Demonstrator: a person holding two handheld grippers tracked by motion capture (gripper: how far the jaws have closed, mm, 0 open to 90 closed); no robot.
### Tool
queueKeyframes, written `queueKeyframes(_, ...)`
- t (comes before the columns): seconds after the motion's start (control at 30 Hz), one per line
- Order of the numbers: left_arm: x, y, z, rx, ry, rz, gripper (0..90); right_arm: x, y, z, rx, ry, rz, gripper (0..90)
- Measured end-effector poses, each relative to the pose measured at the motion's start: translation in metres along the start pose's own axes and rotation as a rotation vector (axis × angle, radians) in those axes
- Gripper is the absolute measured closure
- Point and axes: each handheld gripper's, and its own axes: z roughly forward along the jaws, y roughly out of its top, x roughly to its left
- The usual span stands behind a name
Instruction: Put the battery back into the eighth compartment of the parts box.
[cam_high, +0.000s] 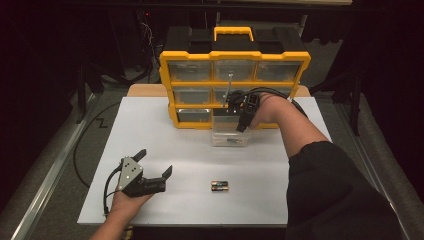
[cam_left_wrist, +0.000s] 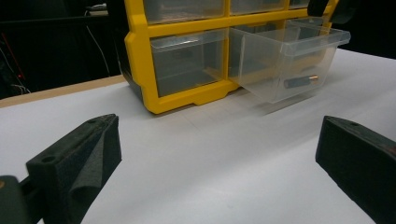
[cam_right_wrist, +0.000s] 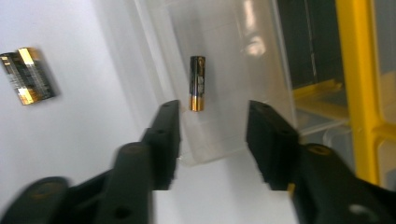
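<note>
Right tongs (cam_high: 243, 122) hang point-down over the pulled-out clear drawer (cam_high: 229, 137) of the yellow organizer (cam_high: 235, 55), jaws parted with nothing between them. One battery (cam_right_wrist: 197, 83) lies flat on the drawer floor, just beyond the jaw tips in the right gripper view, touched by neither jaw. Left tongs (cam_high: 156, 162) rest low at the near left of the white surface (cam_high: 150, 130), jaws spread wide and empty, aimed toward the organizer. Two more batteries (cam_high: 219, 186) lie side by side, touching, on the surface near its front edge, well apart from the drawer and to the right of the left tongs.
</note>
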Motion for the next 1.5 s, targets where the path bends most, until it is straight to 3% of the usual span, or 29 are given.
queueKeyframes(0.13, 0.000, 0.000, 0.000, 0.006, -0.006, 0.010, 1.1, 0.007, -0.004, -0.005, 0.010, -0.007, 0.000, 49.0)
queueKeyframes(0.47, -0.001, 0.000, 0.000, 0.006, -0.006, 0.007, 1.1, 0.033, -0.008, -0.012, 0.008, -0.016, -0.035, 48.9)
queueKeyframes(0.8, -0.002, 0.000, 0.001, 0.009, -0.013, 0.008, 1.0, 0.057, -0.012, -0.009, 0.012, -0.014, -0.045, 48.2)
queueKeyframes(1.5, -0.003, 0.000, 0.001, 0.013, -0.017, 0.011, 1.1, 0.084, -0.019, 0.012, -0.008, -0.007, -0.042, 36.2)
